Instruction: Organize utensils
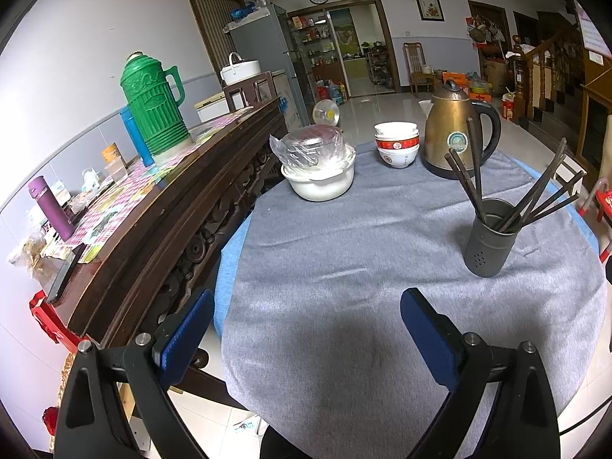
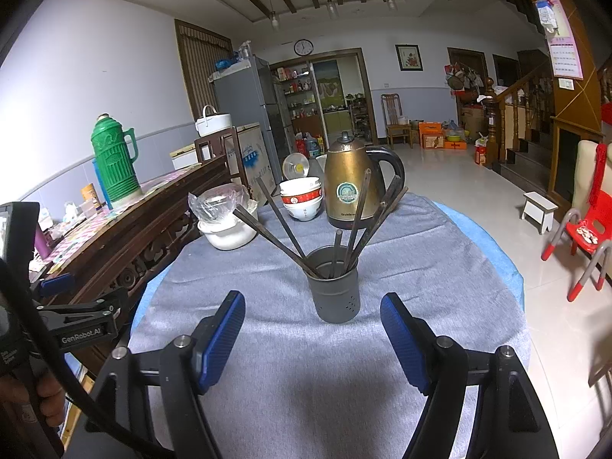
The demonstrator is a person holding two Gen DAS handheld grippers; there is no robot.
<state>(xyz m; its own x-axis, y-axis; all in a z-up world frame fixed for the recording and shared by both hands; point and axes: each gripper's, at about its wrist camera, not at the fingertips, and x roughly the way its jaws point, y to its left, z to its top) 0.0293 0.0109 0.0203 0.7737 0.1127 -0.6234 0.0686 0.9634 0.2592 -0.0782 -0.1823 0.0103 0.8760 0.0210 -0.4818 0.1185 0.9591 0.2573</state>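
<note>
A dark grey metal utensil cup (image 1: 490,238) stands on the grey tablecloth (image 1: 344,252) at the right, with several dark chopsticks (image 1: 535,195) fanned out of it. In the right wrist view the cup (image 2: 336,287) and its chopsticks (image 2: 283,225) are straight ahead. My left gripper (image 1: 306,306) is open and empty, low over the cloth, left of and nearer than the cup. My right gripper (image 2: 313,308) is open and empty, just short of the cup. The left gripper also shows at the left edge of the right wrist view (image 2: 69,306).
A brass kettle (image 1: 455,134), stacked red and white bowls (image 1: 396,144) and a plastic-covered white pot (image 1: 317,168) stand at the table's far side. A wooden sideboard (image 1: 160,206) with a green thermos (image 1: 155,109) runs along the left. A red chair (image 2: 585,233) is at the right.
</note>
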